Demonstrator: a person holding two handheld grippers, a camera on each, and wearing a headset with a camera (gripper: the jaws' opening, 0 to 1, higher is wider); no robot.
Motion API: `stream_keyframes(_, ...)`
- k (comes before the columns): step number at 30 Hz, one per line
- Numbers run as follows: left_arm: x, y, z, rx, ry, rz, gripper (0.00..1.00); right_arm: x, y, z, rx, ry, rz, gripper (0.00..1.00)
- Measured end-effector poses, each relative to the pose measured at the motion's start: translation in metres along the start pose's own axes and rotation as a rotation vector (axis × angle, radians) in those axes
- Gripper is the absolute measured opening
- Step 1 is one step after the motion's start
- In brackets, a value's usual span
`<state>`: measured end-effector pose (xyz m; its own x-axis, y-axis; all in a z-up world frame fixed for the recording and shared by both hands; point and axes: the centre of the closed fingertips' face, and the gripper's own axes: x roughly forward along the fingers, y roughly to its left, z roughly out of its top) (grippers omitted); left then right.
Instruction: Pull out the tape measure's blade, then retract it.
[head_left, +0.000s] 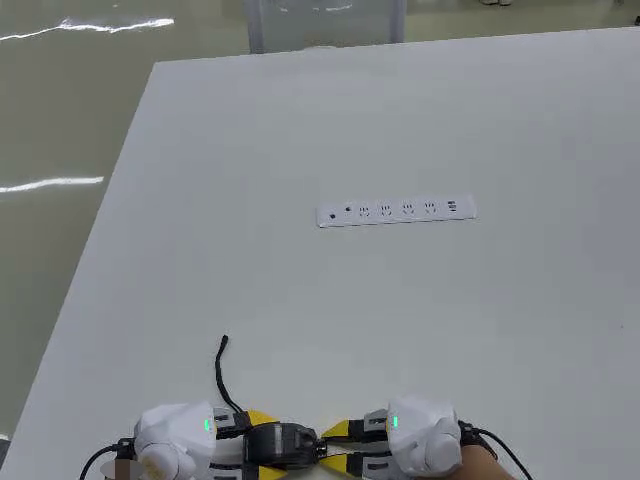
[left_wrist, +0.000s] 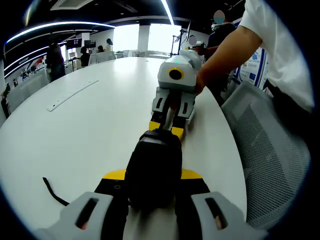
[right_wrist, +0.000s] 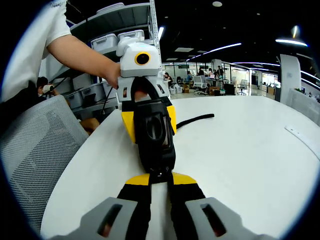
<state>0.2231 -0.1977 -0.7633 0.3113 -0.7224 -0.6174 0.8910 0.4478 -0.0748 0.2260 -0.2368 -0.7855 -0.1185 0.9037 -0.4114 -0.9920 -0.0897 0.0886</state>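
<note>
Bright, even overhead light leaves the white table (head_left: 400, 120) almost shadowless; only a faint, soft shadow sits beneath the fingers (right_wrist: 136, 202). Ceiling strip lights (left_wrist: 166, 11) glare far beyond the fingers, and streaks of them reflect off the floor (head_left: 60, 120). Fisheye distortion curves the table edge either side of the fingers.

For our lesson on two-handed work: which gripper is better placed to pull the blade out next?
The right gripper: its jaws close at the blade end of the tape measure, while the left gripper clamps the case, probably as anchor.
</note>
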Motion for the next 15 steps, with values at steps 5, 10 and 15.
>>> stream_keyframes(5,0.0,0.0002,-0.0004,0.0,0.002,-0.001,0.32,-0.0001,-0.0001,-0.0001,0.006,-0.006,-0.003,0.12)
stream_keyframes(10,-0.0001,0.0003,-0.0004,-0.002,-0.002,-0.001,0.32,0.0003,-0.0001,-0.0004,0.008,-0.011,-0.008,0.12)
stream_keyframes(15,0.0003,0.0008,-0.0013,0.001,0.003,-0.005,0.32,0.0004,0.0002,-0.0003,0.003,-0.013,-0.007,0.12)
